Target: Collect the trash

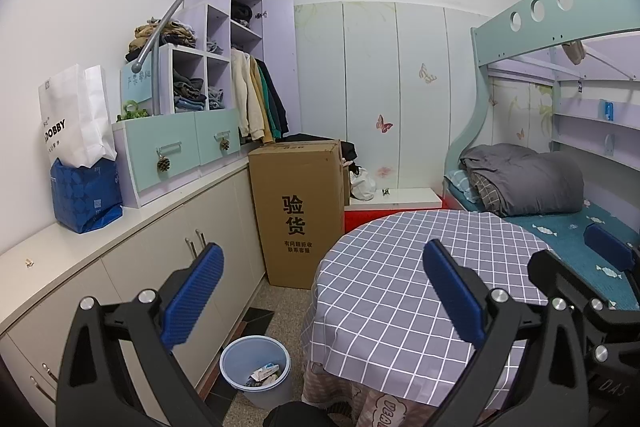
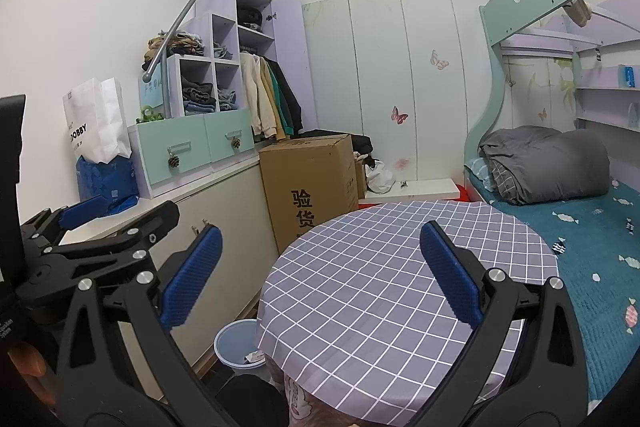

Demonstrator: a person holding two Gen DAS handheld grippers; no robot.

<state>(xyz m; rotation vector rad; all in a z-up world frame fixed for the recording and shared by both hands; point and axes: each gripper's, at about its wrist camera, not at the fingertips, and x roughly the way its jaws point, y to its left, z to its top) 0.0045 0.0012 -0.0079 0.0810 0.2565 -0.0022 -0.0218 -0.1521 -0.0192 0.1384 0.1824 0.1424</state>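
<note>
grippers: 2, left gripper (image 1: 324, 291) and right gripper (image 2: 320, 275), both jaws wide apart | round table (image 1: 400, 267): 1 | blue trash bin (image 1: 256, 375), near left: 1 | cardboard box (image 1: 298, 211), far: 1 | pine cones (image 1: 163, 164): 2 | paper bags (image 1: 76, 115), left: 2 | butterfly stickers (image 1: 384, 124): at least 2
</note>
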